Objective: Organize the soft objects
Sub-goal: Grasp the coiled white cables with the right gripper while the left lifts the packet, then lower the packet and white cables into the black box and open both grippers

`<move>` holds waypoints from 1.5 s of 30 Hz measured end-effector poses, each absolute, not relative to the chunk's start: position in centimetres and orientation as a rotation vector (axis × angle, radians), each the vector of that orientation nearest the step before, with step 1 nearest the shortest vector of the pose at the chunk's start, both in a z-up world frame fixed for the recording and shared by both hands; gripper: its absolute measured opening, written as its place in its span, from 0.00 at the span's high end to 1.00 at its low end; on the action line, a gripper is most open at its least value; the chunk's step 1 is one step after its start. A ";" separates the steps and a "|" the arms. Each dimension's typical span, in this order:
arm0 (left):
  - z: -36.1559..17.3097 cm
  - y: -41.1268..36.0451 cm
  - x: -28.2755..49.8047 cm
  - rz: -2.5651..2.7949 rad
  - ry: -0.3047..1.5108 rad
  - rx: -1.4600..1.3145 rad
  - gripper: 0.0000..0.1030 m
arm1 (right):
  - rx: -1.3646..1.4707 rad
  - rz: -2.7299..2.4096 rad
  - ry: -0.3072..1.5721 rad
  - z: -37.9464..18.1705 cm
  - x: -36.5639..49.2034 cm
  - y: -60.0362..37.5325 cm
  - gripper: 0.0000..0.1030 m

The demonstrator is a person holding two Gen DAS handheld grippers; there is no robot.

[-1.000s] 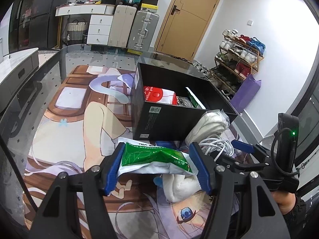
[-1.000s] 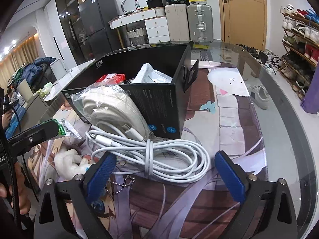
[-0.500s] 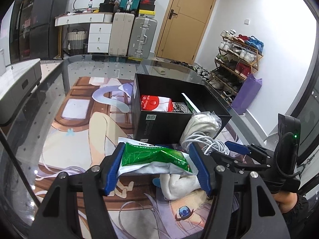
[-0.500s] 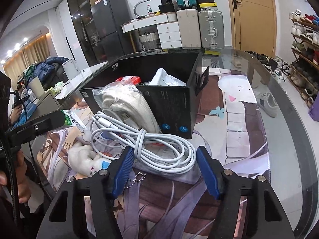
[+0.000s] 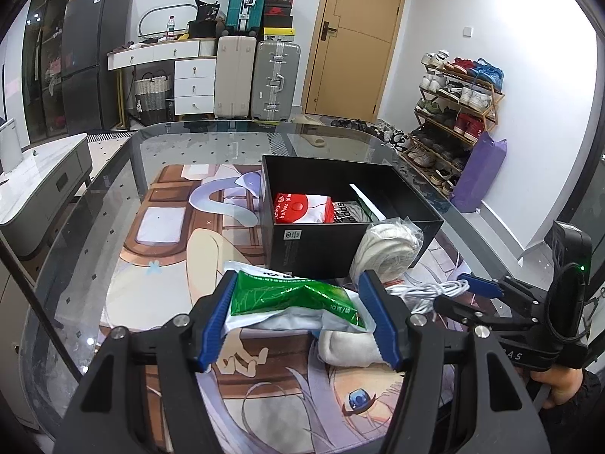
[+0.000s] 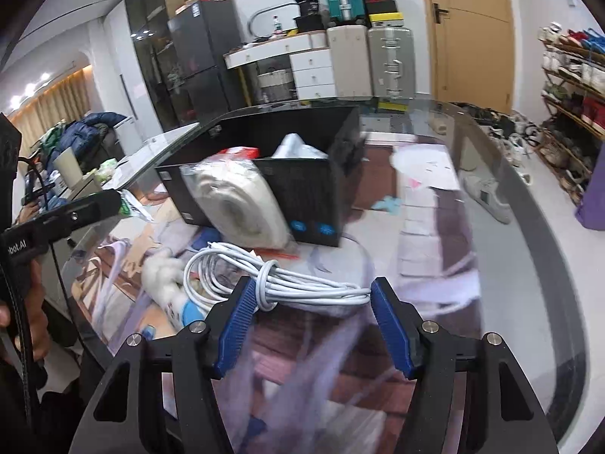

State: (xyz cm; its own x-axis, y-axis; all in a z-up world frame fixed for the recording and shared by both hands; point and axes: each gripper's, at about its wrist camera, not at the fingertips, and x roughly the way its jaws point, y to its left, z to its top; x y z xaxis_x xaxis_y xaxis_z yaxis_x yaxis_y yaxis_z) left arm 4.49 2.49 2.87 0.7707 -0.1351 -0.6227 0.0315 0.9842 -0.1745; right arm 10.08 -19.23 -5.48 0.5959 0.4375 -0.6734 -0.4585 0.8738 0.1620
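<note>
My left gripper is shut on a green-and-white tissue pack, held above the mat in front of the black box. My right gripper has its jaws closing, and both blue pads press on the white coiled cable, which hangs off the mat. In the left wrist view the cable shows beside the right gripper's blue finger. A bagged white roll leans on the box's corner. A white plush item lies on the mat. A red-and-white pack sits in the box.
A printed mat covers the glass table, whose curved edge runs close on the right. Suitcases, a shoe rack and a purple bag stand beyond. A person's hand holds the left gripper.
My right gripper's jaws narrowed from wide apart onto the cable coil, squeezing it flat, and lifted it off the mat. The left gripper kept the green pack and rolled slightly.
</note>
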 end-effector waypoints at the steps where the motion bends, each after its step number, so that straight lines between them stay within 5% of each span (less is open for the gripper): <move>1: 2.8 2.4 4.6 -0.090 0.687 -0.156 0.38 | -0.028 0.519 0.782 -5.6 10.1 -19.5 0.38; 4: 2.7 2.2 4.7 -0.082 0.690 -0.142 0.38 | -0.037 0.500 0.791 -5.6 10.0 -19.7 0.35; 7: 2.8 2.0 4.9 -0.064 0.694 -0.124 0.38 | -0.030 0.502 0.805 -5.8 10.1 -19.2 0.16; 11: 3.4 1.9 5.2 -0.035 0.684 -0.101 0.38 | -0.036 0.499 0.819 -6.5 10.7 -18.2 0.15; 14: 3.9 2.3 5.6 -0.033 0.678 -0.102 0.38 | -0.031 0.503 0.795 -6.6 10.8 -17.9 0.20; 16: 4.3 2.4 5.9 -0.029 0.671 -0.096 0.38 | -0.014 0.522 0.789 -6.5 10.8 -18.2 0.38; 29: 6.2 1.2 8.8 -0.001 0.637 -0.009 0.38 | 0.063 0.464 0.666 -3.7 8.6 -21.9 0.40; 32: 6.5 0.7 9.7 -0.008 0.636 -0.008 0.38 | 0.086 0.429 0.615 -2.2 8.5 -22.7 0.65; 38: 6.7 0.7 11.2 -0.050 0.641 -0.050 0.38 | 0.020 0.427 0.656 -2.2 10.3 -21.8 0.65; 45: 6.4 0.5 12.0 -0.079 0.648 -0.062 0.38 | 0.053 0.431 0.765 -5.0 10.8 -21.5 0.25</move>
State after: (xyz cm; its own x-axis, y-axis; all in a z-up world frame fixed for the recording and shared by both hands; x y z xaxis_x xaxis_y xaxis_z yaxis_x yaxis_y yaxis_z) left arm 11.96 0.53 6.37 0.7946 -0.0924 -0.6001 0.0539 0.9952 -0.0818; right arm 10.79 -21.53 -5.03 0.6390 0.3966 -0.6591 -0.3584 0.9117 0.2011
